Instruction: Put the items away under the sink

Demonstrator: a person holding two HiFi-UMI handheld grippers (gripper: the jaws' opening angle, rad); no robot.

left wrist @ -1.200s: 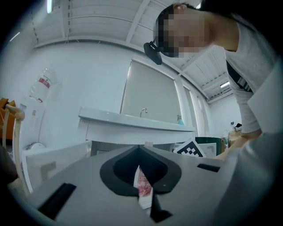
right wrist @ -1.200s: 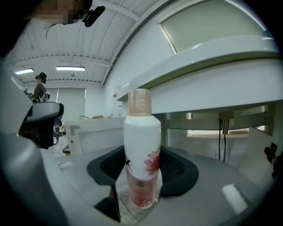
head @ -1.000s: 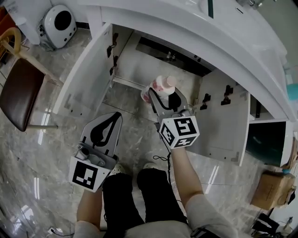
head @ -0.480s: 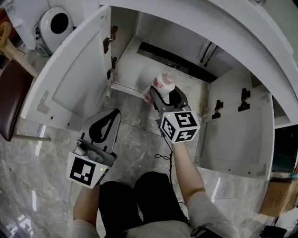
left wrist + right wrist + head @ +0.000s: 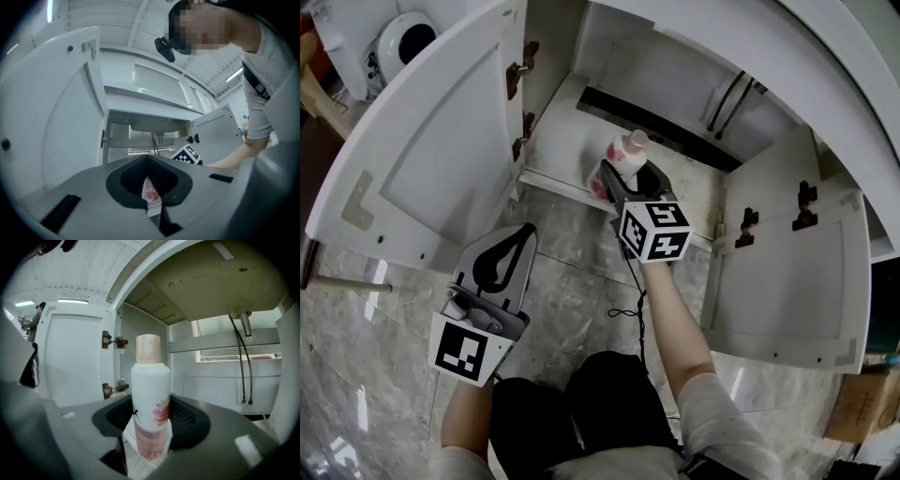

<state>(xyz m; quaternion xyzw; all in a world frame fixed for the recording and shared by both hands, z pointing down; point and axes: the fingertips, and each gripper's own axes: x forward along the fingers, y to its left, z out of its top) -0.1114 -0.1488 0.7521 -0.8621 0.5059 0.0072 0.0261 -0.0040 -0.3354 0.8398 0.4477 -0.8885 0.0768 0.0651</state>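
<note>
A white spray bottle (image 5: 622,157) with a pink cap and pink flower print stands upright in my right gripper (image 5: 625,180), which is shut on its lower body. It hangs just over the front edge of the under-sink cabinet floor (image 5: 562,141). In the right gripper view the bottle (image 5: 151,404) fills the middle between the jaws of my right gripper (image 5: 151,430). My left gripper (image 5: 528,234) is lower left over the marble floor, shut and empty. In the left gripper view, the jaws of my left gripper (image 5: 149,159) point toward the cabinet, and the bottle (image 5: 150,190) shows through their gap.
Both cabinet doors stand wide open, the left door (image 5: 431,159) and the right door (image 5: 787,272). Two dark hoses (image 5: 727,98) and a drain pipe (image 5: 243,322) hang at the cabinet's back right. A black cable (image 5: 628,314) trails by the person's legs. A white round appliance (image 5: 398,37) sits far left.
The right gripper has carried the bottle forward from over the marble floor to the cabinet's front edge. The view has closed in on the cabinet. The left gripper has barely shifted.
</note>
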